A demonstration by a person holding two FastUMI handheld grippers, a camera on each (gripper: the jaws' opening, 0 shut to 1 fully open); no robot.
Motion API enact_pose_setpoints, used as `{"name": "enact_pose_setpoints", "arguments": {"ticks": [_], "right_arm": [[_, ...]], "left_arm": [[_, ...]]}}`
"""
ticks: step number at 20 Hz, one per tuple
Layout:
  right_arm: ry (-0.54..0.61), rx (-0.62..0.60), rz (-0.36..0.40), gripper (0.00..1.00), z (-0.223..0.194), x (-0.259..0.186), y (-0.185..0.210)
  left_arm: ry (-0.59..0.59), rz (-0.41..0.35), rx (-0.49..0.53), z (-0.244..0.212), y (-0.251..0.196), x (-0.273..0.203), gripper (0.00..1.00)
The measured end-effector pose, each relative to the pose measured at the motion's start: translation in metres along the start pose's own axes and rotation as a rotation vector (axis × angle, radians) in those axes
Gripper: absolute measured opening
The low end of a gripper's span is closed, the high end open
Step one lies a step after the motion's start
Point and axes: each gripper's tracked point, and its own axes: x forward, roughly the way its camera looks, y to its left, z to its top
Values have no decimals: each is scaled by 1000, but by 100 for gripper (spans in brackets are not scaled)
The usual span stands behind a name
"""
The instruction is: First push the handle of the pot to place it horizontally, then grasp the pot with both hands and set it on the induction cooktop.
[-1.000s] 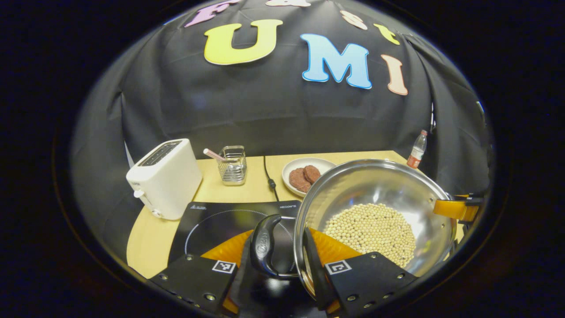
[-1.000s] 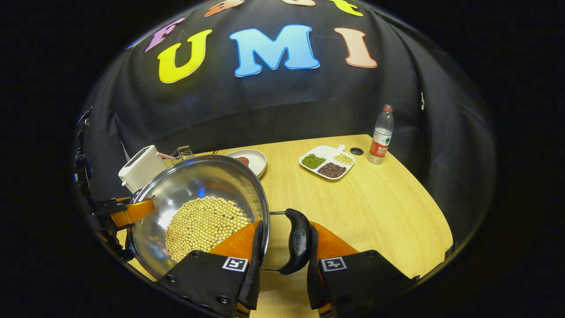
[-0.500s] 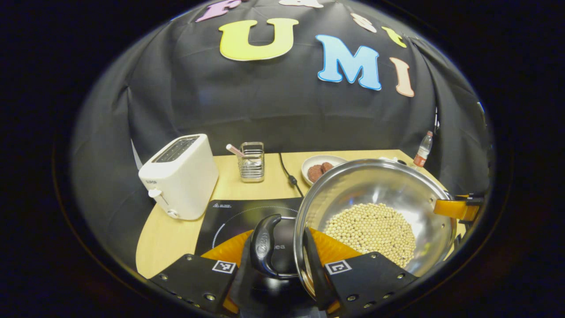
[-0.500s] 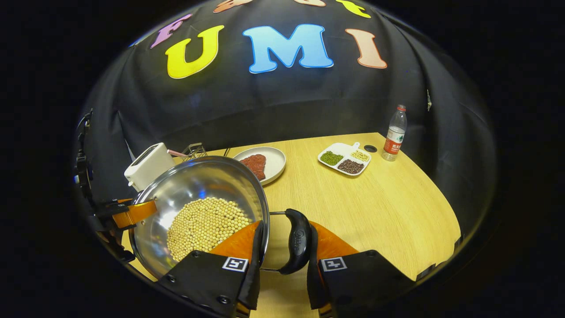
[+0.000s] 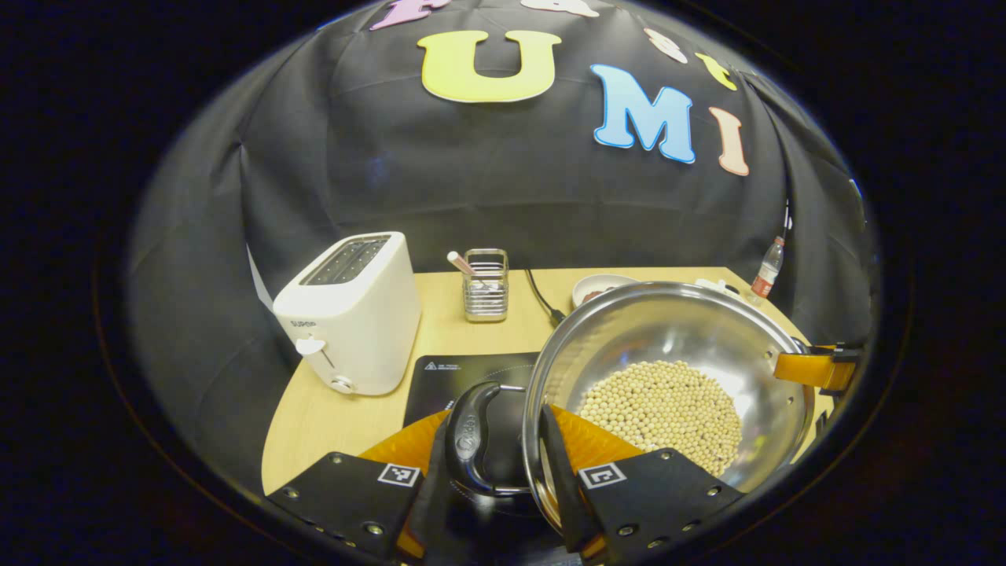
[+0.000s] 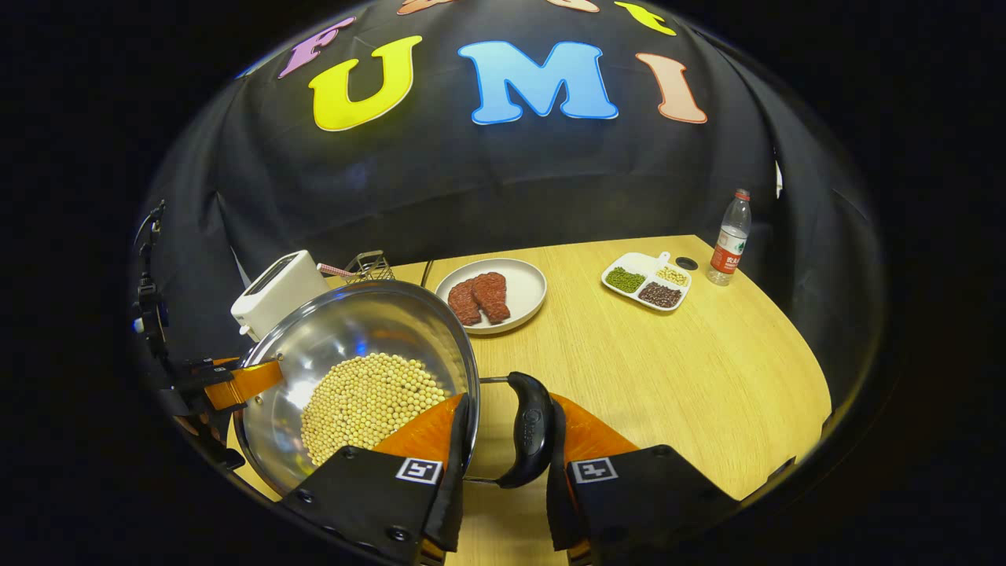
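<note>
Now both tongs (image 5: 503,464) (image 6: 499,440) clamp the pot (image 5: 668,393) handles — cooktop (image 5: 464,373) lies lower-centre (beneath its left side).

A shiny silver pot (image 5: 668,346) with black handles (image 5: 470,436) holds pale yellow beans (image 5: 664,409), near a white toaster (image 5: 350,314) on the light wood-grain counter (image 6: 668,369); each orange-and-black tool (image 6: 499,472) bears a black-and-white square marker (image 6: 418,469).

toaster (image 5: 350,314) and wire holder (image 5: 485,284) flank the cooktop (image 5: 464,376); the table (image 6: 668,369) rightward lies open.
</note>
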Motion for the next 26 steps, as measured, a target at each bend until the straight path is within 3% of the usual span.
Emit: {"name": "enact_pose_setpoints", "arguments": {"ticks": [9,14,15,16,20,26], "right_arm": [[0,-1,29,45,-3,23,45],[12,-5,42,42,-7,37,64],[13,-5,44,42,-8,39,68],[19,-6,47,46,-9,43,70],[27,-16,53,42,-10,51,79],[46,-17,51,45,-16,59,83]], "left_arm": [[5,29,-11,-3,52,11,61],[21,41,-24,-11,75,21,58],[24,44,-22,-12,78,23,61],[25,46,-22,-13,82,24,58],[33,57,-33,-15,95,28,58],[50,63,-36,-20,96,30,58]]}}
